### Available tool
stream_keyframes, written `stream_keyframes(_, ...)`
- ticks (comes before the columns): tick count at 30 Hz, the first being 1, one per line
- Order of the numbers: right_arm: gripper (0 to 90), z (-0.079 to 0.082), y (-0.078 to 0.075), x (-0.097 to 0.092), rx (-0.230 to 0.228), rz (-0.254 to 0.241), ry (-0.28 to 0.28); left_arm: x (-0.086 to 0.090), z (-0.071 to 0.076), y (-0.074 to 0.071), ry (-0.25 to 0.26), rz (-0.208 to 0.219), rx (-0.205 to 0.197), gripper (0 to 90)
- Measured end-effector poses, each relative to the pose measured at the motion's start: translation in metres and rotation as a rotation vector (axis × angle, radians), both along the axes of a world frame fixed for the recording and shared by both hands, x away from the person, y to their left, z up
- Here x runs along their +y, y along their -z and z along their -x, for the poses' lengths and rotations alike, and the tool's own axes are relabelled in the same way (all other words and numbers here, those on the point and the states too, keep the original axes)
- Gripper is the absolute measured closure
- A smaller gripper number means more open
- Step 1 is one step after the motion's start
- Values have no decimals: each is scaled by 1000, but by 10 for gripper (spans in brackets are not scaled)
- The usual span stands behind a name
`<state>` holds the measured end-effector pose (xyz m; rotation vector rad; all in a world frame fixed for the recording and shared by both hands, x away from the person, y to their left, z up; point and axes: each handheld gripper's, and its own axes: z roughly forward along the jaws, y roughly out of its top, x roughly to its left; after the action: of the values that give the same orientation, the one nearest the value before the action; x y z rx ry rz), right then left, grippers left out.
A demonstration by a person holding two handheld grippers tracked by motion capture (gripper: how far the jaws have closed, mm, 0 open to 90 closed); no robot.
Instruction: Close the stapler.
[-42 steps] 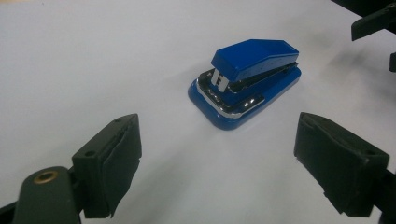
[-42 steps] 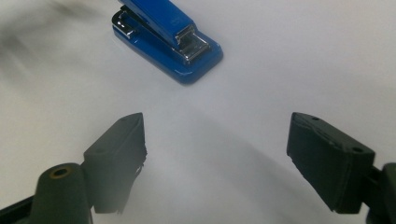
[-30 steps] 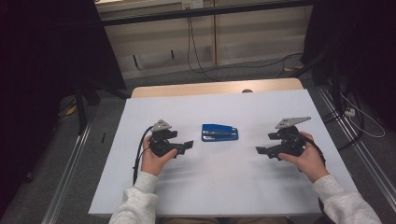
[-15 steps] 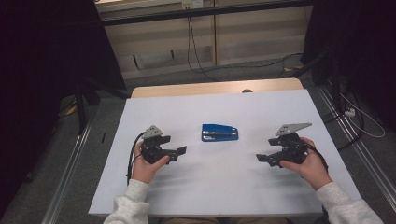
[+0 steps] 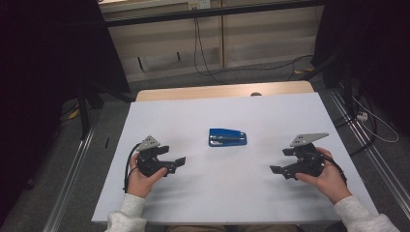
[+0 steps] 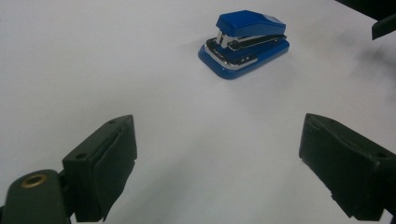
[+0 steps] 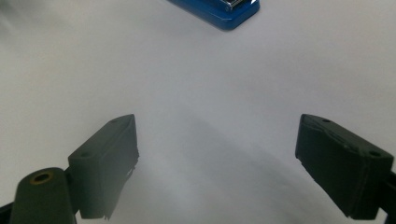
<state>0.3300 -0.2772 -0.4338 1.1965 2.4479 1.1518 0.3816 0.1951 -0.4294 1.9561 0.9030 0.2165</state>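
Observation:
A blue stapler [image 5: 227, 137] lies flat in the middle of the white table [image 5: 217, 111]. Left of it and nearer the front, my left gripper [image 5: 178, 163] is held open just above the table, pointing right. In the left gripper view the stapler [image 6: 246, 42] lies well ahead of the wide-apart jaws, with bare table between them. On the right side my right gripper [image 5: 276, 170] is open too, pointing left, well short of the stapler. The right gripper view catches the stapler's blue base [image 7: 219, 11] at the top edge.
A wooden strip [image 5: 222, 92] runs along the table's far edge. Beyond it are a floor with cables [image 5: 212, 67] and dark stands at both sides. Metal rails [image 5: 72, 169] flank the table. The other gripper's tip [image 6: 383, 25] shows at the top right of the left gripper view.
Both hands have drawn back toward the table's front edge, away from the stapler. The stapler has not moved and both grippers stay open.

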Motion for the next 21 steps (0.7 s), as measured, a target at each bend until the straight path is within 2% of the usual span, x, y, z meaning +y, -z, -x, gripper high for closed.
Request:
stream_keyframes(1,126,1,0,0,-1,-1,0,2,1,0,1,-12,-2,113)
stream_keyframes(4,126,3,1,-2,-1,6,1,7,3,0,-7,5,-1,111)
stream_keyframes(21,126,12,2,-11,-2,11,8,32,18,5,-24,-16,1,104)
